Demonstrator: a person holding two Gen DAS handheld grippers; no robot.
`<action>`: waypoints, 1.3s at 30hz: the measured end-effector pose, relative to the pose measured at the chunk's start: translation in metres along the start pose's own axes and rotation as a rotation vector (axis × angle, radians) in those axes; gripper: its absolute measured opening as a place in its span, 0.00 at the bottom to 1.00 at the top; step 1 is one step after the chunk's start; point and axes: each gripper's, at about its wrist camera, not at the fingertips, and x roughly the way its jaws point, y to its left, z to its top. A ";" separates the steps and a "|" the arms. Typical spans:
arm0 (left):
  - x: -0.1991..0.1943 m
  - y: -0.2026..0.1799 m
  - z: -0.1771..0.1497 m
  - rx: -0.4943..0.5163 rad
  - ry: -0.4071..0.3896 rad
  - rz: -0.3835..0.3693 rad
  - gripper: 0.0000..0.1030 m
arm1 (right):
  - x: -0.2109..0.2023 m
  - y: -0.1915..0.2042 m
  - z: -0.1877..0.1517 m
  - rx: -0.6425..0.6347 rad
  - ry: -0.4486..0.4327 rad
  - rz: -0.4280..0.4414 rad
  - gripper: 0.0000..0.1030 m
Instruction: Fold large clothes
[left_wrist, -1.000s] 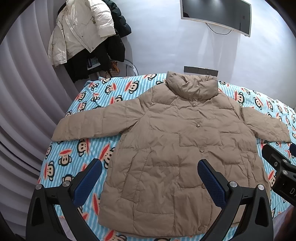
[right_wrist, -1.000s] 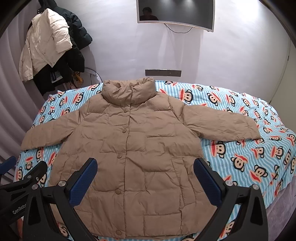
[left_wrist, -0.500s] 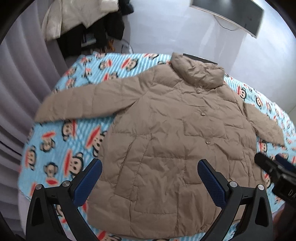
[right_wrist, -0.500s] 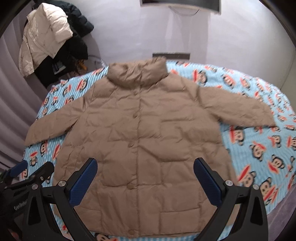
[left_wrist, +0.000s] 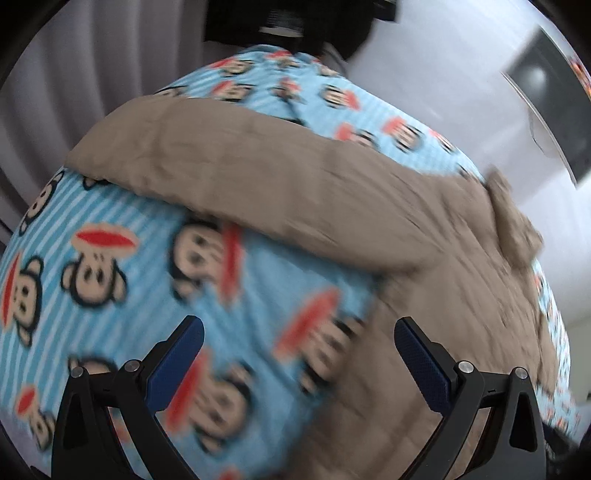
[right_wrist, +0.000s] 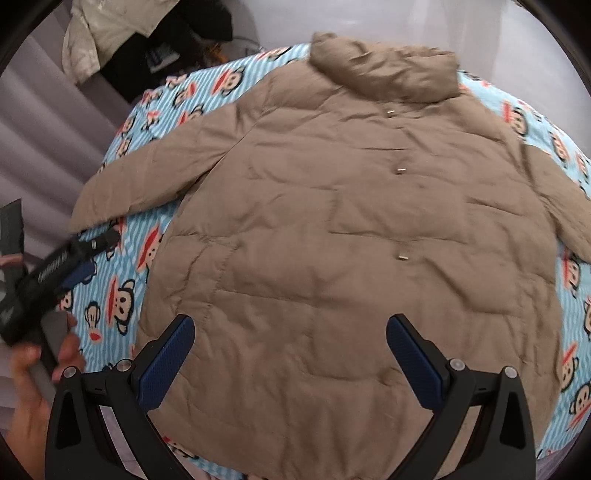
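A tan padded jacket (right_wrist: 351, 221) lies face up and spread flat on a bed, collar at the far end, snaps closed down the front. Its left sleeve (left_wrist: 229, 173) stretches out to the left in the blurred left wrist view. My left gripper (left_wrist: 299, 354) is open and empty, low over the bedsheet beside the jacket's left side, below that sleeve. It also shows in the right wrist view (right_wrist: 85, 258), held by a hand. My right gripper (right_wrist: 290, 350) is open and empty above the jacket's lower front.
The bed has a blue striped sheet with monkey faces (right_wrist: 122, 295). Grey curtains (right_wrist: 44, 140) hang on the left. Coats (right_wrist: 110, 29) hang at the far left corner. A wall screen (left_wrist: 546, 99) is on the white wall beyond the bed.
My left gripper has swung left and down toward the jacket's left sleeve and the sheet. My right gripper has moved closer over the jacket's body.
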 end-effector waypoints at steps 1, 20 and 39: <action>0.010 0.016 0.011 -0.027 -0.006 -0.005 1.00 | 0.004 0.004 0.002 -0.003 0.003 0.000 1.00; 0.082 0.108 0.131 -0.215 -0.131 0.005 0.35 | 0.071 0.112 0.091 -0.027 -0.031 0.043 1.00; -0.034 0.026 0.139 0.085 -0.331 -0.088 0.08 | 0.165 0.106 0.134 0.118 0.029 0.246 0.15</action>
